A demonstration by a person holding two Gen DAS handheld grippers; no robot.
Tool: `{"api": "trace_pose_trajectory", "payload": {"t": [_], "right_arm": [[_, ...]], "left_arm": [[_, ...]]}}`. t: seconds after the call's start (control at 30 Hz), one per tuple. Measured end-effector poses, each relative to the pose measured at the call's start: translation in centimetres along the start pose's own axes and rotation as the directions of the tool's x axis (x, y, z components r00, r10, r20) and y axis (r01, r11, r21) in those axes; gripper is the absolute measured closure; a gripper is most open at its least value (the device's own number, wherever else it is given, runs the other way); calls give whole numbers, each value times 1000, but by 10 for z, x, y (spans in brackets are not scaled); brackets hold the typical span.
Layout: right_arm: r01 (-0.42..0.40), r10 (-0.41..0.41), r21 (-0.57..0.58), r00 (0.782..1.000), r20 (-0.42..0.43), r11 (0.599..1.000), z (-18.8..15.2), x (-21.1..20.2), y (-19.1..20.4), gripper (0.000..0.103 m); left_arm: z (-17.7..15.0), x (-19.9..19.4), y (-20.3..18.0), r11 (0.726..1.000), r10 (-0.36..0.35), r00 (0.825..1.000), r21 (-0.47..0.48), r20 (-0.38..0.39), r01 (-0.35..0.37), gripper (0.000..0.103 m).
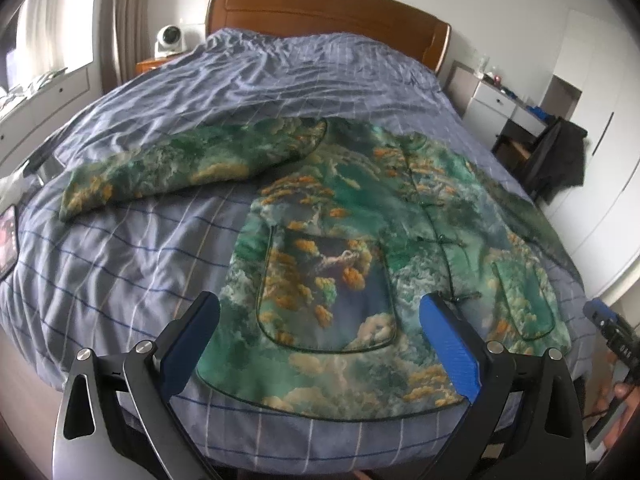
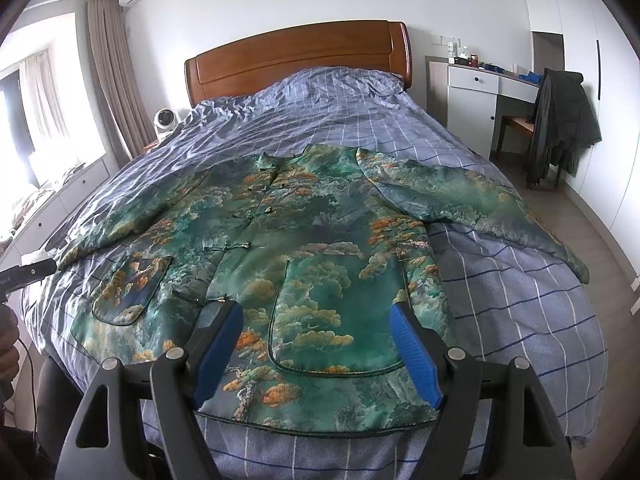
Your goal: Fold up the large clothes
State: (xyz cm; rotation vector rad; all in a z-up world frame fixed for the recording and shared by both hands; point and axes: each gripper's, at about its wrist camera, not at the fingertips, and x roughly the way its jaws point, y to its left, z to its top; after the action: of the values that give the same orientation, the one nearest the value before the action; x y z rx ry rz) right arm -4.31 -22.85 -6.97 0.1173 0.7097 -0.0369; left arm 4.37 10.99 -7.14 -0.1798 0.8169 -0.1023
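Observation:
A large green jacket (image 1: pixel 360 220) with an orange and white cloud print lies flat and face up on the bed, buttoned down the front, both sleeves spread out to the sides. It also shows in the right wrist view (image 2: pixel 304 240). My left gripper (image 1: pixel 320 312) is open and empty, hovering above the hem over the left front pocket (image 1: pixel 324 292). My right gripper (image 2: pixel 316 312) is open and empty above the hem over the other pocket (image 2: pixel 332 312). The right gripper's body shows at the right edge of the left wrist view (image 1: pixel 612 332).
The bed has a blue checked cover (image 2: pixel 500 280) and a wooden headboard (image 2: pixel 296 56). A white fan (image 2: pixel 164 120) stands at the left of the bed. A white desk (image 2: pixel 472 92) and a chair with a dark coat (image 2: pixel 560 116) stand at the right.

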Motion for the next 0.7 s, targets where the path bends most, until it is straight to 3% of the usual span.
{"api": "trace_pose_trajectory", "payload": {"t": [0.27,0.7], "right_arm": [[-2,2,2,1000,0,1000,-1,0,2,26],[-3,3,0,1000,0,1000,-1,0,2,26]], "left_arm": [[-3,-1,1,1000,4,1000,-3,1,-4,3],[-6,-7,-6,996,94,993,0,69,-95,3]]}}
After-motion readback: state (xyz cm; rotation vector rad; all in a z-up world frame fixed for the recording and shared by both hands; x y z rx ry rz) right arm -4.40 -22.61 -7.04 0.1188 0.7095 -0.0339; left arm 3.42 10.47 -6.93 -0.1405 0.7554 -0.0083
